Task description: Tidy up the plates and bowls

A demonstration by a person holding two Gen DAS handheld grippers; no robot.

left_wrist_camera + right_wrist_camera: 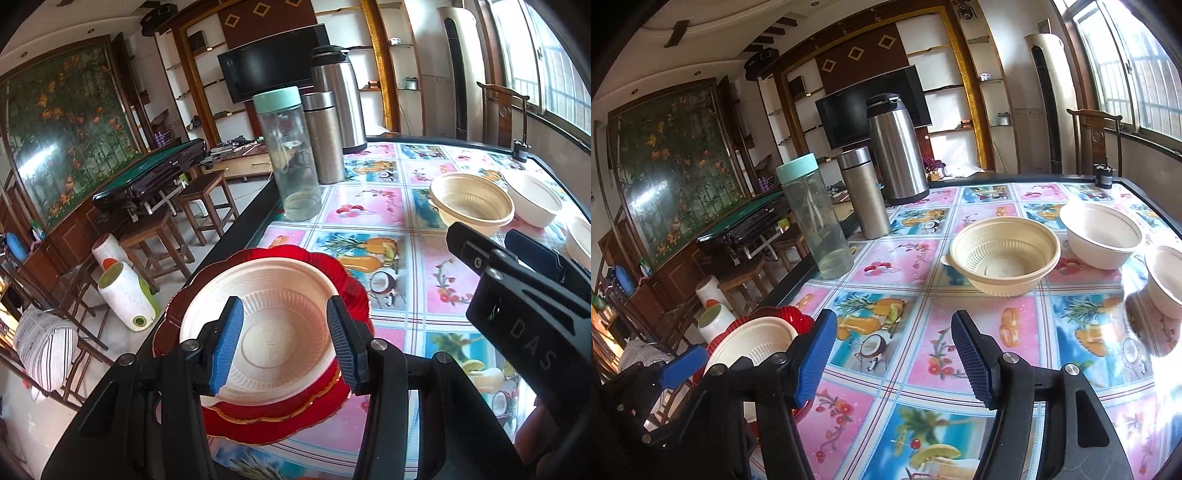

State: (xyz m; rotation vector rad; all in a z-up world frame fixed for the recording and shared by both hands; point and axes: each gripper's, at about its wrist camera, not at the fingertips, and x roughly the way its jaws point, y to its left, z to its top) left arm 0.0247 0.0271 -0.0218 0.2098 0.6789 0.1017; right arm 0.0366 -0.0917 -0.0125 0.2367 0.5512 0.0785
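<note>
Sitting near the left edge of the bench point(388, 229) is a red plate point(354, 291) with wavy edges, and a white bowl point(258, 295) rests inside it. The left claw point(284, 339) hangs right over that white bowl. Its two blue pads point(227, 343) are spread apart, one on each side of the bowl's middle, and they grip nothing. I cannot tell if the pads touch the bowl.

The right claw point(894, 358) is over the bench too, just to the right of the red plate. Its fingers are wide apart and hold nothing. Under it is only the bright cloth with fruit and flower pictures.

Farther back on the bench stands a cream bowl point(1001, 254) with little ridges inside and a small tab on its rim. Just behind it, to the right, is a plain white bowl point(1100, 236). They are close, but I cannot tell if they touch. Another white bowl point(1165, 280) sits at the right edge of the right wrist view, partly cut off.

Along the left side of the bench stand three tall things in a row. The nearest is a clear bottle point(816, 218) with a light green lid. Next is a slim steel flask point(864, 192). Behind it is a big steel jug point(897, 147) with a black top.

A small dark thing point(1104, 175) sits on the far right corner of the bench.
</note>
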